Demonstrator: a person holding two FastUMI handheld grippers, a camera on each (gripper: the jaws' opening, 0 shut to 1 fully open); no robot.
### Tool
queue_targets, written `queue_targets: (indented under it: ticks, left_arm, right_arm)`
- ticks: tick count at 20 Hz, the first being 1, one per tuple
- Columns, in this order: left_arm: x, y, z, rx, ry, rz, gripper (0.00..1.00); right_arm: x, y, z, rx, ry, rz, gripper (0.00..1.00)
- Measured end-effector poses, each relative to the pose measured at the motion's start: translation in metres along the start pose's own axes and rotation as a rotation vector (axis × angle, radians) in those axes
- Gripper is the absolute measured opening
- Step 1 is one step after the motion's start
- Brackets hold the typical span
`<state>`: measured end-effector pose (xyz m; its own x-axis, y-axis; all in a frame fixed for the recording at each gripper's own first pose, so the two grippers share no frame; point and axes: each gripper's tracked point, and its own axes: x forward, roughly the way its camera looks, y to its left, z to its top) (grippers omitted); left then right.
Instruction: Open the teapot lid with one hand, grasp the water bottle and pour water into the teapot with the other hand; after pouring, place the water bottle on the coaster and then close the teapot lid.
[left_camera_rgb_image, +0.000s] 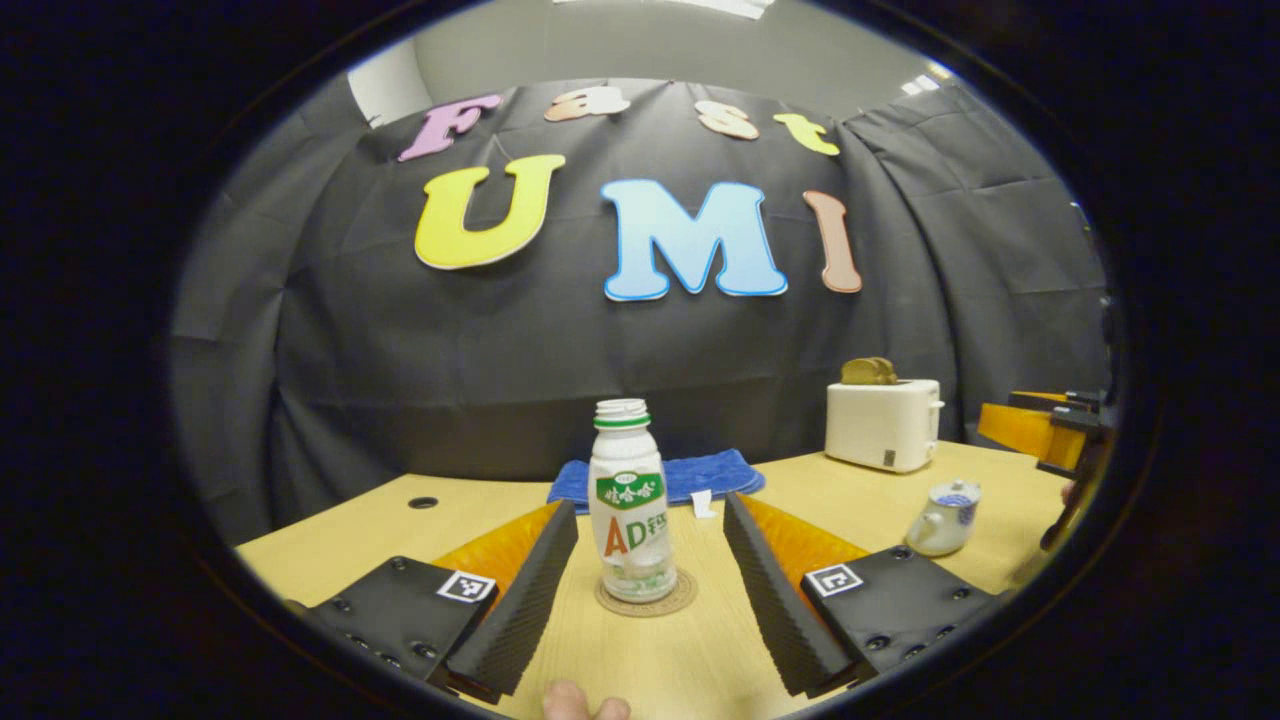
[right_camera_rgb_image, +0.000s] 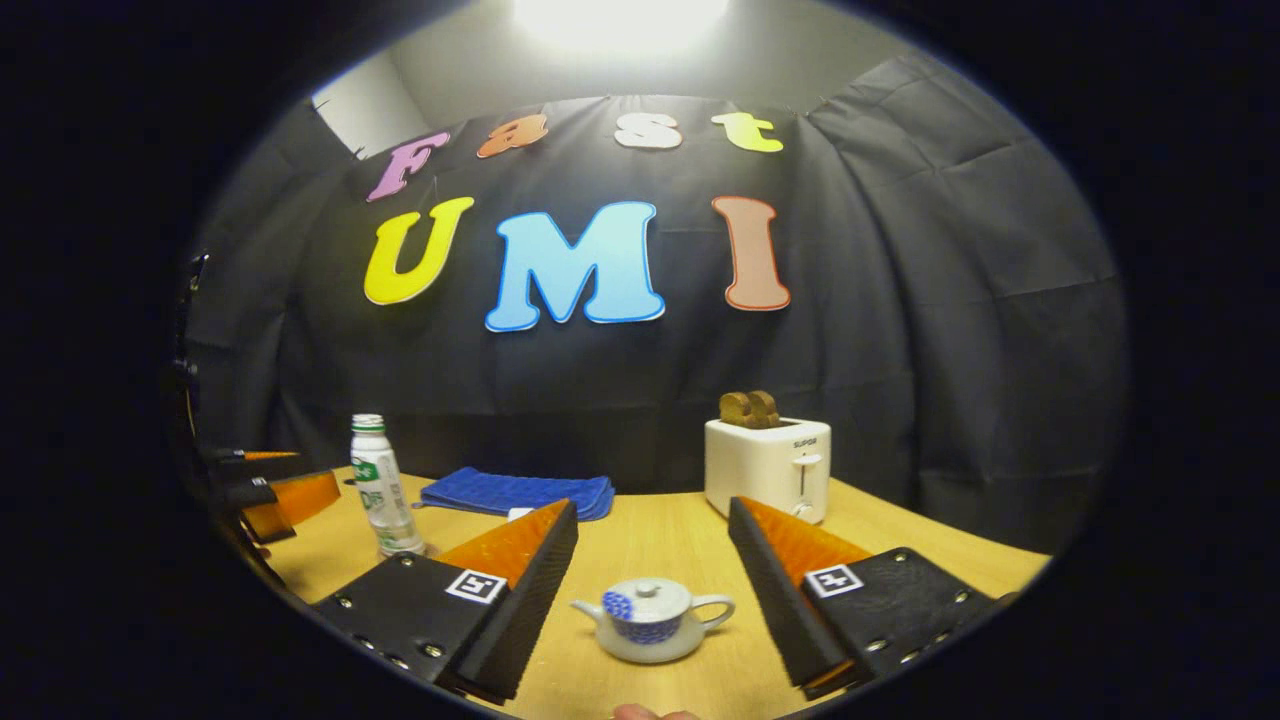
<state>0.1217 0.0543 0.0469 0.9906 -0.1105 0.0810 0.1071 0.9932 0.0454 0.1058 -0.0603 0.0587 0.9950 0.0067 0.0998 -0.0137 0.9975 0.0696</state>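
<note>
A white water bottle (left_camera_rgb_image: 628, 500) with a green label and no cap stands upright on a round coaster (left_camera_rgb_image: 646, 603). My left gripper (left_camera_rgb_image: 650, 585) is open, its fingers apart on either side of the bottle without touching it. A small white teapot (right_camera_rgb_image: 650, 620) with a blue pattern sits on the table with its lid (right_camera_rgb_image: 650, 596) on. My right gripper (right_camera_rgb_image: 650, 600) is open, the teapot lying between its fingers, untouched. The teapot (left_camera_rgb_image: 945, 517) sits to the right in the left gripper view; the bottle (right_camera_rgb_image: 382, 499) stands at the left in the right gripper view.
A white toaster (right_camera_rgb_image: 768, 467) holding bread stands at the back of the wooden table (right_camera_rgb_image: 660, 535). A folded blue cloth (right_camera_rgb_image: 515, 493) lies at the back centre. A fingertip (left_camera_rgb_image: 572, 702) shows at the bottom edge.
</note>
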Motion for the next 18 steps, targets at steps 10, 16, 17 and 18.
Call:
queue_targets:
  ticks: [10, 16, 17, 18]
  left_arm:
    - [-0.113, -0.077, -0.033, -0.024, 0.056, -0.018, 0.89]
    - [-0.12, -0.053, -0.037, -0.044, 0.06, 0.112, 0.98]
    - [-0.12, -0.054, -0.037, -0.043, 0.06, 0.123, 0.99]
    - [-0.12, -0.054, -0.038, -0.042, 0.063, 0.122, 0.99]
  right_arm:
    - [-0.112, 0.068, -0.058, -0.088, 0.095, 0.025, 0.97]
    - [-0.118, 0.069, -0.052, -0.073, 0.096, -0.002, 0.95]
    - [-0.118, 0.07, -0.053, -0.071, 0.102, 0.002, 0.95]
    - [-0.116, 0.069, -0.053, -0.07, 0.106, 0.003, 0.95]
